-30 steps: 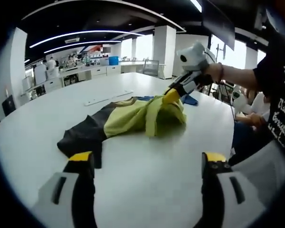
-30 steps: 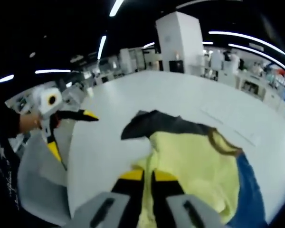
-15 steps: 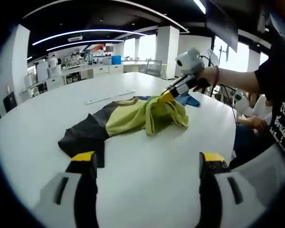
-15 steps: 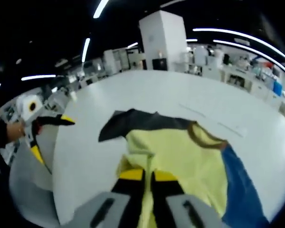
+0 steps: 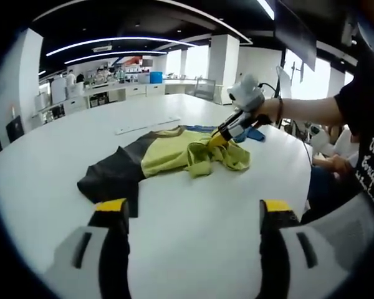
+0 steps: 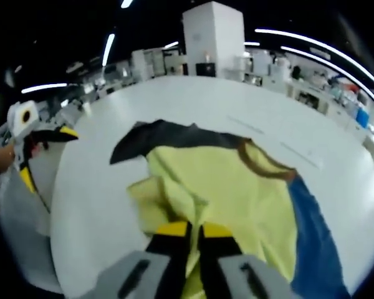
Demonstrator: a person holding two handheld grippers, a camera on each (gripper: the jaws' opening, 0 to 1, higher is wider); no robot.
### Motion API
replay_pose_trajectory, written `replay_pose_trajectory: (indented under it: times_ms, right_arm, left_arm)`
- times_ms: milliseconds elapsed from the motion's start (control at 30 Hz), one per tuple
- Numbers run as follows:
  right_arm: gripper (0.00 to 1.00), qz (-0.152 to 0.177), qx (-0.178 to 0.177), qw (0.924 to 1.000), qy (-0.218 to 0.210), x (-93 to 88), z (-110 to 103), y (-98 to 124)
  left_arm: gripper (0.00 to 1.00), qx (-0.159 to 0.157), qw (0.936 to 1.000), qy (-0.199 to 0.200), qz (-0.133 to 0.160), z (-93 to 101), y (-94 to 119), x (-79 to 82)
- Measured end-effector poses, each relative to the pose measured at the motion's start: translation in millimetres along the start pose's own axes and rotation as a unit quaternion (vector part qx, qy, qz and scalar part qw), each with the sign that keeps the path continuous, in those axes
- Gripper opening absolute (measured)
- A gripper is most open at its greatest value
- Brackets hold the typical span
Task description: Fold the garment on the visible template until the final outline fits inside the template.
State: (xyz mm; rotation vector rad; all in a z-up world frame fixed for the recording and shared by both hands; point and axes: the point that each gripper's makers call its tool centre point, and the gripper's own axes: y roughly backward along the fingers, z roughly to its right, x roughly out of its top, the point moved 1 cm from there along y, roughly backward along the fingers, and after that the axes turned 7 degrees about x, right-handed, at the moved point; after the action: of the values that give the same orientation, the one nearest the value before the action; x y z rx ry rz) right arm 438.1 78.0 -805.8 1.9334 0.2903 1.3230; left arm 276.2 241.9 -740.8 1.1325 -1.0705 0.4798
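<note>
A garment (image 5: 168, 156) in yellow, black and blue lies crumpled on the round white table (image 5: 193, 218). In the left gripper view my left gripper (image 5: 190, 215) is open above bare table, short of the black sleeve (image 5: 103, 180). My right gripper (image 5: 219, 138) comes in from the right and is shut on a yellow fold of the garment. In the right gripper view the same gripper (image 6: 193, 229) pinches the yellow cloth (image 6: 224, 187) between its yellow-tipped jaws. The blue part (image 6: 311, 237) trails to the right, and the left gripper (image 6: 34, 140) shows far left.
A faint template outline (image 5: 146, 126) is marked on the table beyond the garment. A person's sleeve and dark shirt (image 5: 361, 112) stand at the right edge. Desks, pillars and chairs fill the room behind.
My right gripper has lowered the yellow fold towards the table and drawn it over the garment. The left gripper has stayed open in place.
</note>
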Motion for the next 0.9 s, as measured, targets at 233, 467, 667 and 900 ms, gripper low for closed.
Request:
replay_pose_trajectory:
  times_ms: [233, 467, 667, 900]
  right_arm:
    - [0.15, 0.044, 0.003, 0.9963, -0.073, 9.1, -0.5, 8.7]
    - [0.3, 0.065, 0.0, 0.995, -0.076, 9.7, -4.7, 39.4]
    - [0.37, 0.077, -0.008, 0.9928, -0.091, -1.8, -9.4, 65.8]
    - [0.34, 0.083, -0.027, 0.9903, -0.109, -21.1, 1.8, 88.4]
  left_arm:
    - [0.79, 0.007, 1.0, 0.006, -0.002, -0.5, -3.3, 1.7]
    - [0.74, 0.009, 0.9998, 0.015, 0.002, -1.5, -12.0, 10.9]
    - [0.67, 0.013, 0.9995, 0.03, 0.003, -6.1, -27.3, 18.1]
    - [0.58, 0.012, 0.9986, 0.051, 0.007, -13.1, -48.8, 25.8]
